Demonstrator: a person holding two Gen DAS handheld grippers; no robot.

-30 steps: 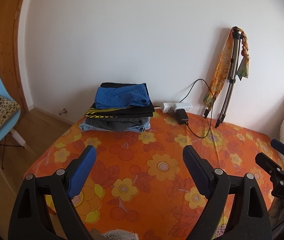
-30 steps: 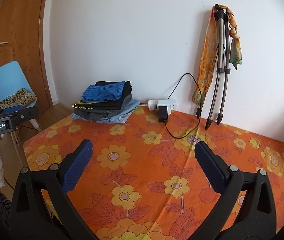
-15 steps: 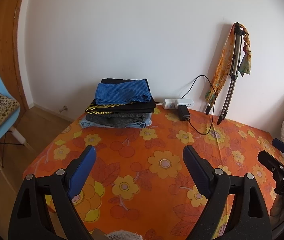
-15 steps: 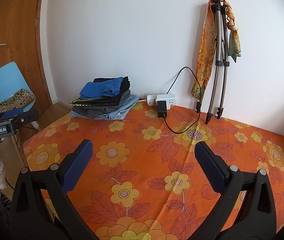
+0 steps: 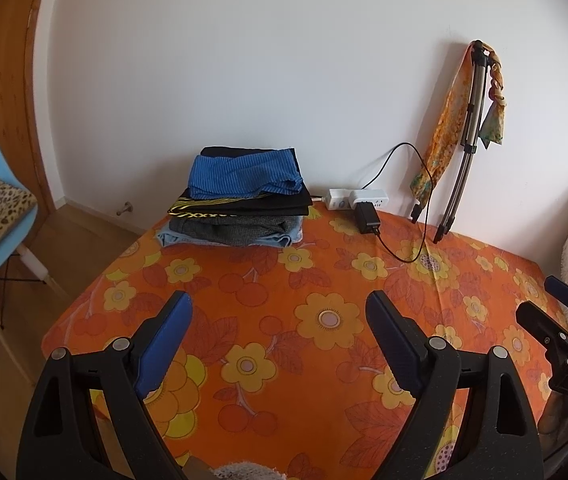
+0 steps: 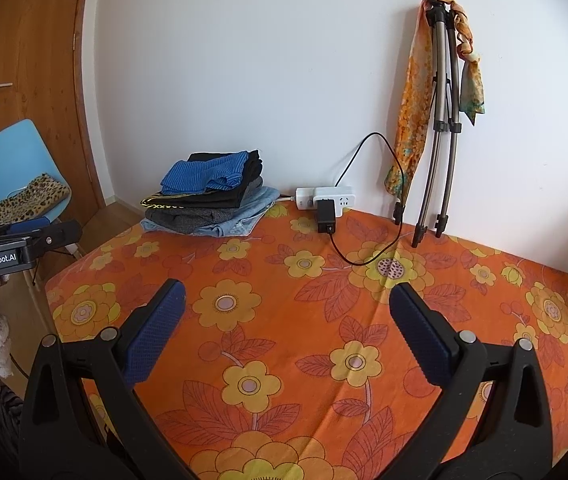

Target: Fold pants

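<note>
Folding looks not yet begun or between items: left gripper and right gripper hover jaws spread, empty, over the bare floral tablecloth. Folded pants stack sits upper left of centre by the wall.

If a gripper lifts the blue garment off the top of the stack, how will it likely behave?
The blue garment looks like soft, rumpled cloth, so it would probably droop and unfold. Lying loose atop the stack, it likely lifts off alone, though a deep pinch might drag the layer beneath.
</note>
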